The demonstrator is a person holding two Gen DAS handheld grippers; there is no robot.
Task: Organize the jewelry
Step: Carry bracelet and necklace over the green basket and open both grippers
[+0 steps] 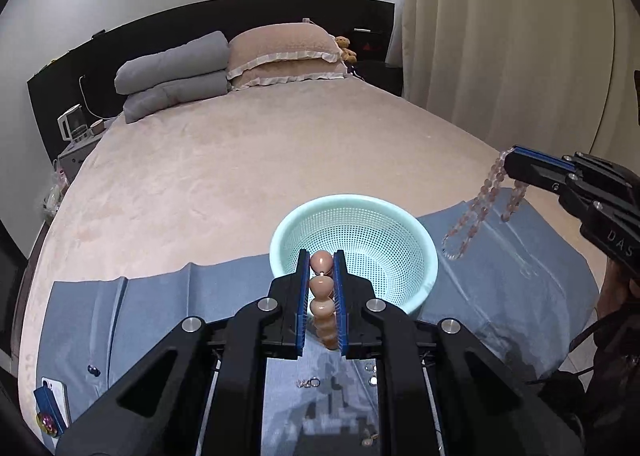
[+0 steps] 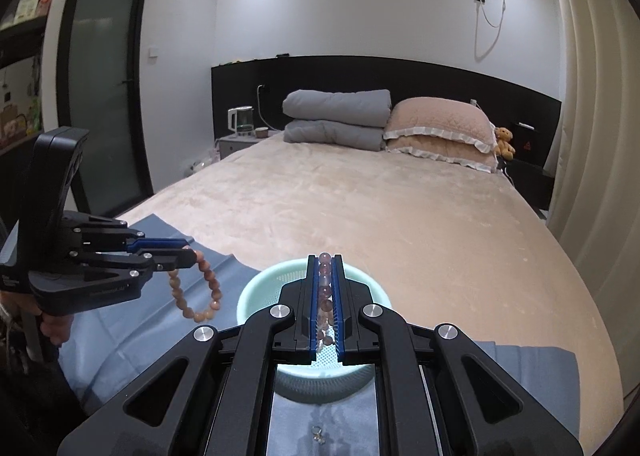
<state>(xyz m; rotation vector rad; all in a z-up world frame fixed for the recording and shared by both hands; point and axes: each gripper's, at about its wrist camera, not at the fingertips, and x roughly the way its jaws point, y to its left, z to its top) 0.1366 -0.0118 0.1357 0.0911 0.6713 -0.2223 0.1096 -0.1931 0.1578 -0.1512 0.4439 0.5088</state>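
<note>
We see our left gripper (image 1: pixel 322 276) clamped on a bracelet of large peach-orange beads (image 1: pixel 321 288), the strand pinched lengthwise between the blue pads while the rest of the loop hangs free below, as the right wrist view shows (image 2: pixel 200 288). Our right gripper (image 2: pixel 325 268) is likewise closed on a bracelet of smaller translucent pink beads (image 2: pixel 325 288); from the left view its loop (image 1: pixel 480 211) dangles beside the fingers. Both bracelets hang in the air near a mint-green perforated basket (image 1: pixel 408 215), which sits on a blue-grey cloth (image 1: pixel 160 304) spread over the bed's beige blanket (image 1: pixel 260 155). On the cloth under our left gripper lie small metal pieces, possibly rings or earrings (image 1: pixel 308 382); they are too small to tell. A phone (image 1: pixel 54 396) rests at the cloth's left edge.
</note>
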